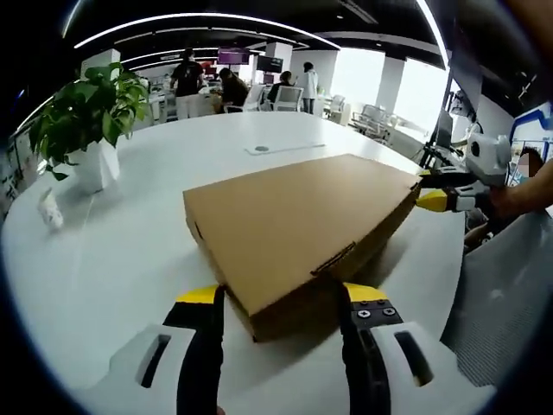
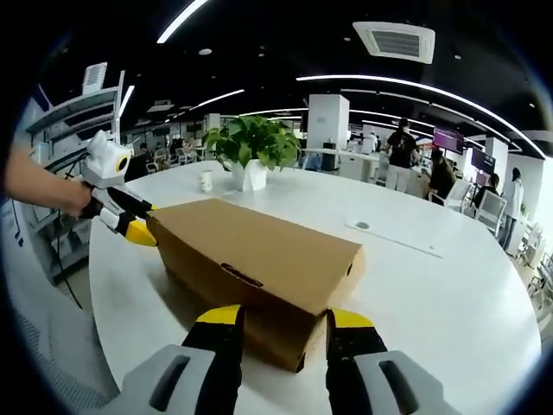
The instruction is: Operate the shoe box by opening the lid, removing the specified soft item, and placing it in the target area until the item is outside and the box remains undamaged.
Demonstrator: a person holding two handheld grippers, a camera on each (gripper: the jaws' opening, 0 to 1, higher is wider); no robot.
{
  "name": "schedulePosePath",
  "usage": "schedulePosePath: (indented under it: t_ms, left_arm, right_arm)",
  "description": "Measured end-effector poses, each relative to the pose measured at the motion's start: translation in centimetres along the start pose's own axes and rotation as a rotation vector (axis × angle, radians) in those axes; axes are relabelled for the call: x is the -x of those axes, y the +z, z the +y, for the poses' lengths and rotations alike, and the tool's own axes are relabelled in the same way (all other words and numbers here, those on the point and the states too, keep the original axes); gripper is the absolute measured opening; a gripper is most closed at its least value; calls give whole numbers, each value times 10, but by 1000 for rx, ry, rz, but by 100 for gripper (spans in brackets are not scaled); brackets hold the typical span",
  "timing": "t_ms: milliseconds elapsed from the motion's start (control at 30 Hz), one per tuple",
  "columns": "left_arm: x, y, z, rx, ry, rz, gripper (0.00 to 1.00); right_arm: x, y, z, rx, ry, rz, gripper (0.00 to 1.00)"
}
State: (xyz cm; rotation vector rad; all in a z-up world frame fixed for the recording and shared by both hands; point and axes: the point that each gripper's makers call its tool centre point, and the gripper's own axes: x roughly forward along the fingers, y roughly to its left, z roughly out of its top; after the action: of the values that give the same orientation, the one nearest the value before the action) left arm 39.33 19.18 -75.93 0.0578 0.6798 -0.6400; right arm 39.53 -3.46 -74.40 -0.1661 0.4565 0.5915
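Indoors, white table (image 1: pixel 112 251), open office.

Left gripper (image 1: pixel 281 303) and right gripper (image 2: pixel 283 324) both point forward, fingers (image 1: pixel 200 341) spread apart, nothing between them.

Open office, white round table (image 1: pixel 130 242), curved ceiling lights (image 2: pixel 415 86).

Both grippers (image 1: pixel 276 303) (image 2: pixel 283 324) — white bodies, black jaws, yellow tips, visible screws.
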Motion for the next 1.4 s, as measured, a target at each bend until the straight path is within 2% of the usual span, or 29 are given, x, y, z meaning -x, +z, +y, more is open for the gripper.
schedulePosePath:
  t_ms: [167,400,500,800,1100,1400]
  left_arm:
    - [6,9,-3,-4,2,-13,55]
    - [15,32,2,-18,28,-60,53]
    - [18,43,5,-22,36,-88,53]
    - [21,65,11,-19,55,-139,52]
    - [22,85,21,-24,80,-176,48]
    - [17,106,32,-30,104,-203,43]
  right_arm:
    - [5,14,-1,6,3,-27,36]
    - [9,36,-2,32,15,-56,39]
    - [9,45,-4,73,7,-63,38]
    - [6,68,-15,99,-14,-89,36]
    - [2,86,-30,105,-50,-112,29]
    - [-3,102,-49,113,-97,-127,15]
